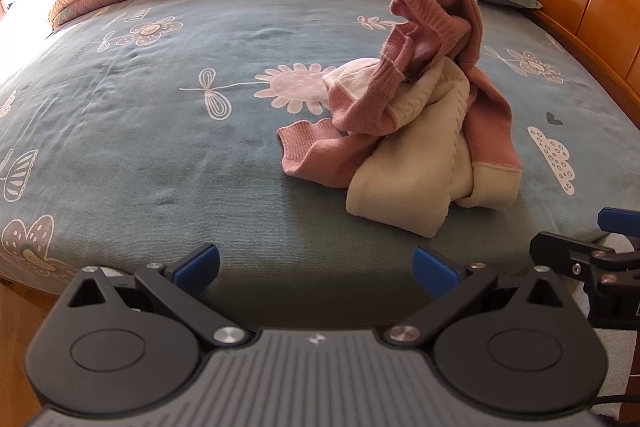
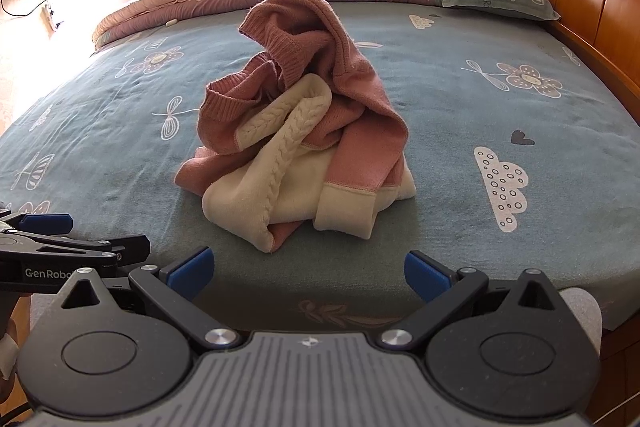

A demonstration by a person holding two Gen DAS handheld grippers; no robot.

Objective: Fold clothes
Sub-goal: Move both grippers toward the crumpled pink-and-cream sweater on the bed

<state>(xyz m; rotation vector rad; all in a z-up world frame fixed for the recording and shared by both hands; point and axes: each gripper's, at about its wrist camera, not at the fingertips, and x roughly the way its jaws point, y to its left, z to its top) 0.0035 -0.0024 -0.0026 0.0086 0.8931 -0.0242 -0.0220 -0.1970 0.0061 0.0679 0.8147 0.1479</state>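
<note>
Pink-and-cream sweater (image 2: 296,131) lies crumpled; left claw (image 1: 316,267) and right claw (image 2: 308,269) tilt downward, both released, empty.

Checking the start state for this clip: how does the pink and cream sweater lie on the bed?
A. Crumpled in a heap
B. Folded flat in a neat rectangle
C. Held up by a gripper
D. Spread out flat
A: the sweater sits bunched in a heap on the blue bedsheet, with neither gripper touching it.

Pink & cream knit sweater (image 2: 300,131), crumpled heap, unfolded, mid blue bedsheet (image 2: 460,99)
</note>
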